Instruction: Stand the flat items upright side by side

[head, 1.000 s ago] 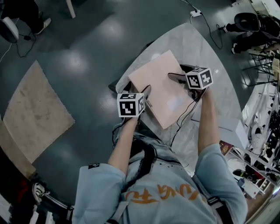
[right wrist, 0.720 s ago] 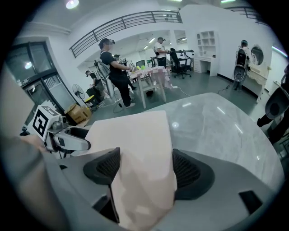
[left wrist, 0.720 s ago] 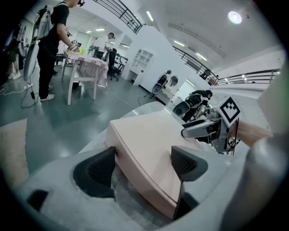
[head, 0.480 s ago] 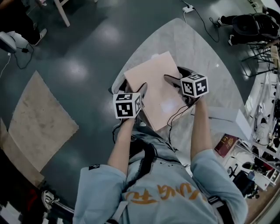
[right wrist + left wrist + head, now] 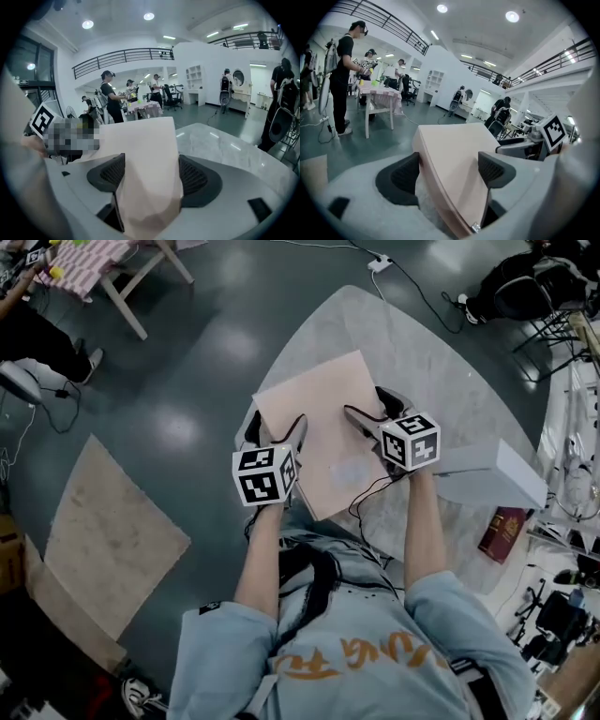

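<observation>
A flat pink board (image 5: 323, 432) is held off the white marble table (image 5: 431, 352) by both grippers. My left gripper (image 5: 277, 430) is shut on its left edge, and my right gripper (image 5: 375, 409) is shut on its right edge. In the left gripper view the board (image 5: 454, 159) runs slanted between the two dark pads, with the left gripper (image 5: 450, 171) clamped on its near corner. The right gripper view shows the board (image 5: 145, 154) filling the gap of the right gripper (image 5: 147, 176), both pads against it. The board's underside is hidden.
A white box (image 5: 492, 474) lies on the table at the right, with a dark red book (image 5: 503, 532) just past it. Cables trail over the far table edge. A tan mat (image 5: 108, 540) lies on the floor at left. People stand at a distant table (image 5: 377, 93).
Both grippers have risen with the pink board still held between them. The head view has shifted, so the white box and red book now show at the right.
</observation>
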Tool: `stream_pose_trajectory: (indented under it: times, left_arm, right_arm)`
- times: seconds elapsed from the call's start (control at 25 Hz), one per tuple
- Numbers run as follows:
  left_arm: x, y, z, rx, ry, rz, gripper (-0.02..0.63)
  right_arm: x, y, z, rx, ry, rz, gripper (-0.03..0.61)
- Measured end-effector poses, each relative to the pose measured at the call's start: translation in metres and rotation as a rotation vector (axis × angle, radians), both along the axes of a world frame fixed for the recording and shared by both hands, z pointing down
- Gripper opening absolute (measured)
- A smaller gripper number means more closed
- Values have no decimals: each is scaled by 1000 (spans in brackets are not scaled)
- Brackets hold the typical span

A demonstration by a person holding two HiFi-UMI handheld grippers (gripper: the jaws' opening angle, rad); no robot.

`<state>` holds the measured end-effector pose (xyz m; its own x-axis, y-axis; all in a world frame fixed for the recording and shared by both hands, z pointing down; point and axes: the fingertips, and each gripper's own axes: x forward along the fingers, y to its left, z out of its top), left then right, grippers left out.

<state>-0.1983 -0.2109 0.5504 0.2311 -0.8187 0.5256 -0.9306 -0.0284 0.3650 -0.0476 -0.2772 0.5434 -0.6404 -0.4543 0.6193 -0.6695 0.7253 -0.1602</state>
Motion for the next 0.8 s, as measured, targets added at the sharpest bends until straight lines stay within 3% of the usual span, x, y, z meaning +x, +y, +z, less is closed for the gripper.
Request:
stream_pose_trajectory:
  times: [0.36, 0.8]
  left_arm:
    - [4, -4, -56, 145, -79, 7, 382]
    - [17, 5, -113, 300, -147, 20, 379]
  right_arm:
    - [14, 21, -37, 124, -116, 105, 359]
    - [28, 35, -82, 291, -174, 141, 356]
